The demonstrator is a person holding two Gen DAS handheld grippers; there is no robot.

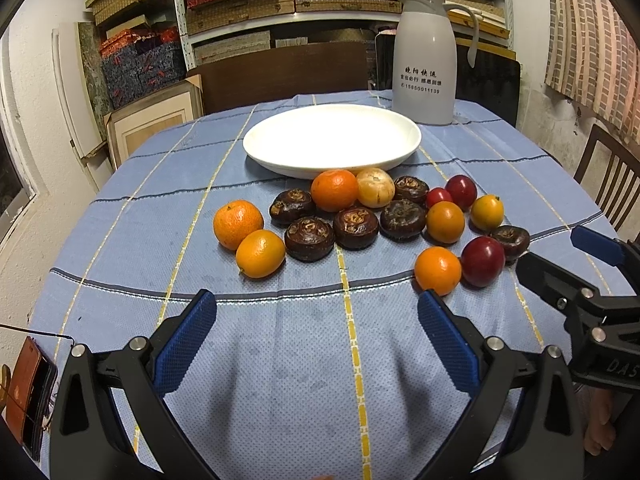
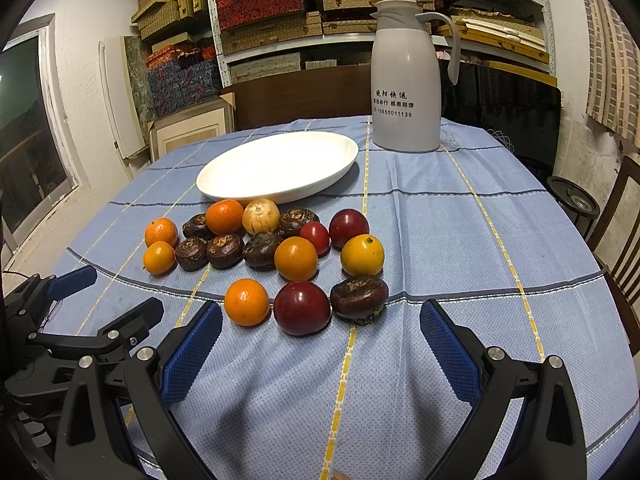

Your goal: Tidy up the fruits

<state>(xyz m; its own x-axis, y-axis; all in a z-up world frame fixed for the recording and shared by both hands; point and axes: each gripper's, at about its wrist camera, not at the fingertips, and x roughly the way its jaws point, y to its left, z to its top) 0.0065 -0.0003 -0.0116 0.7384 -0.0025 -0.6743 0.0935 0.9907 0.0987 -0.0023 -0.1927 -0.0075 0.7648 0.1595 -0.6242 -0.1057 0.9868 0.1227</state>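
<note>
left gripper [image 1: 318, 332]: fingers wide, empty | right gripper [image 2: 320, 344]: fingers wide, empty | fruits [image 1: 356, 228]: mid-tabletop, before plate [image 1: 332, 142]

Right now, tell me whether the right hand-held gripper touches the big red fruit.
Apart. The right wrist view shows tablecloth between the open right hand-held gripper and the red fruit.

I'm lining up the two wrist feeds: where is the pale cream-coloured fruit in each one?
Left wrist: pale fruit sits centre frame, just in front of the white plate, right of an orange.
Right wrist: pale fruit lies left of centre, below the plate's near rim.
Shared landmark: the white thermos jug behind the plate.
</note>
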